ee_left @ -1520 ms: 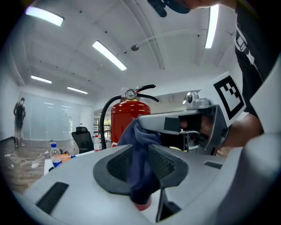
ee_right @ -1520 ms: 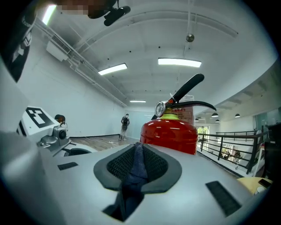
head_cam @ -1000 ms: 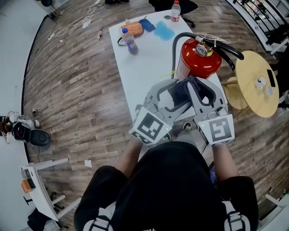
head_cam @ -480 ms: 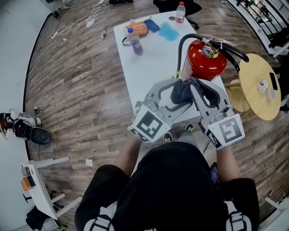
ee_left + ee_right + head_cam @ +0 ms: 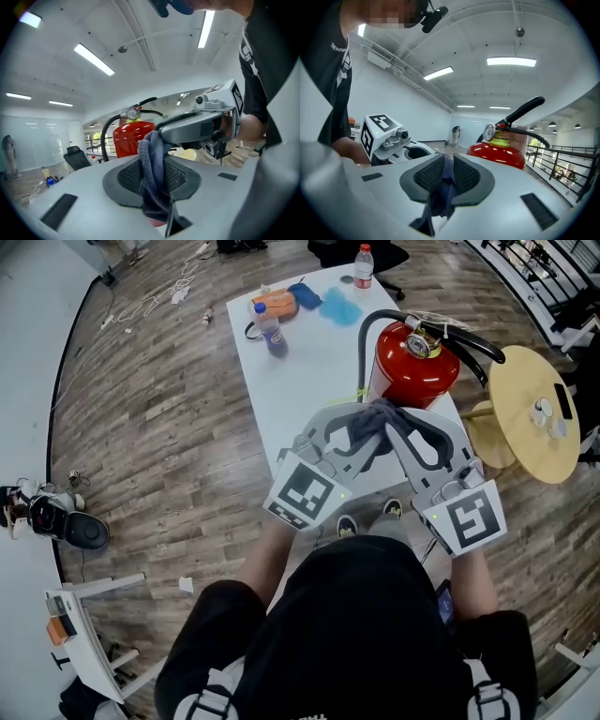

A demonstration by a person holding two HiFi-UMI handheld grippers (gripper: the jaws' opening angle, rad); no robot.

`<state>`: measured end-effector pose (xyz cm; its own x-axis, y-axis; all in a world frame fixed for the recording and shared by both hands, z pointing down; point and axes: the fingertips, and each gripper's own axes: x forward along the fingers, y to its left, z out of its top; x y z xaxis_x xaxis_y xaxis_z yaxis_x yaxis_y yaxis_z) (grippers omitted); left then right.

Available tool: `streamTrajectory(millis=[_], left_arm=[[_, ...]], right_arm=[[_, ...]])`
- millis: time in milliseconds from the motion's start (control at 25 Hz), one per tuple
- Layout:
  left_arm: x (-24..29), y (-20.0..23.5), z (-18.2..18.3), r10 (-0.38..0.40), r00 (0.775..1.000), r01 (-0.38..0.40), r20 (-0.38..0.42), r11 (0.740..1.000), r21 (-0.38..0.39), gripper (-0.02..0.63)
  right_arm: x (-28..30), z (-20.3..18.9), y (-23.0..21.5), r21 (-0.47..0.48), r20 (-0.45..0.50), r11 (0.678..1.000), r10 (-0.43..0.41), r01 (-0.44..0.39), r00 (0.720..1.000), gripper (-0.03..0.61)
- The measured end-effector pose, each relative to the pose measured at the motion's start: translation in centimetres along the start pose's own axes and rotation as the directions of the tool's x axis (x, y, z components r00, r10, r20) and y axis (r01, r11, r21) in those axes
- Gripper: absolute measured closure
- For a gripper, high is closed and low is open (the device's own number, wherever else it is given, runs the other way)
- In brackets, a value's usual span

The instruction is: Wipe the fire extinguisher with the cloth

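Extinguisher glossy red, black hose, cloth grey-blue, bunched

Right, extinguisher bright red, blk hose & handle, yellow-green band at the neck. The cloth is dull grey-blue. The table is plain white; on it a lighter blue rag, an orange item, a bottle w/ red cap. Floor brown wood-grain planks. Round side table pale yellow. Person's top blk
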<state>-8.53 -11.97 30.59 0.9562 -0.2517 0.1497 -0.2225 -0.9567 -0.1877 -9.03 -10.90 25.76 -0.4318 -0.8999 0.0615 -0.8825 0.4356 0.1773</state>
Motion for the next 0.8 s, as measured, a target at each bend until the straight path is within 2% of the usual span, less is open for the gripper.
streamTrajectory(millis=[80, 160, 240, 360, 520, 640, 720, 800], left_arm=[[-0.5, 2.1, 0.1, 0.062, 0.998, -0.061, 0.01, 0.995, -0.075, 0.511], [-0.7, 4.3, 0.9, 0.127, 0.992, -0.124, 0.019, 0.986, -0.115, 0.511], [-0.4, 6.1, 2.1, 0.187, 0.982, -0.185, 0.011, 0.977, -0.11, 0.511], [0.8, 8.2, 4.1, 0.26, 0.965, -0.26, -0.012, 0.96, -0.101, 0.511], [2.2, 8.8, 4.8, 0.313, 0.948, -0.317, -0.061, 0.945, -0.077, 0.511], [2.3, 8.3, 2.9, 0.332, 0.935, -0.343, -0.126, 0.937, -0.073, 0.514], [2.8, 7.2, -0.7, 0.337, 0.916, -0.359, -0.218, 0.931, -0.068, 0.514], [3.3, 5.9, -4.8, 0.336, 0.896, -0.378, -0.289, 0.92, -0.101, 0.514]], right_arm=[[-1.4, 0.2, -1.4, 0.009, 0.013, 0.999, -0.047, 0.047, 0.999, 0.508], [-2.9, -0.3, -3.1, -0.002, 0.024, 0.997, -0.072, 0.072, 0.997, 0.508], [-4.2, -0.9, -5.0, -0.002, 0.043, 0.994, -0.108, 0.109, 0.993, 0.508], [-5.5, -1.7, -8.0, 0.049, 0.063, 0.982, -0.183, 0.18, 0.981, 0.508], [-6.3, -3.3, -9.8, 0.157, 0.052, 0.977, -0.155, 0.145, 0.987, 0.508], [-7.0, -4.2, -10.1, 0.176, 0.05, 0.979, -0.109, 0.099, 0.993, 0.508], [-7.3, -4.8, -10.2, 0.18, 0.045, 0.981, -0.079, 0.07, 0.996, 0.508], [-7.7, -5.4, -10.2, 0.18, 0.035, 0.982, -0.059, 0.052, 0.998, 0.508]])
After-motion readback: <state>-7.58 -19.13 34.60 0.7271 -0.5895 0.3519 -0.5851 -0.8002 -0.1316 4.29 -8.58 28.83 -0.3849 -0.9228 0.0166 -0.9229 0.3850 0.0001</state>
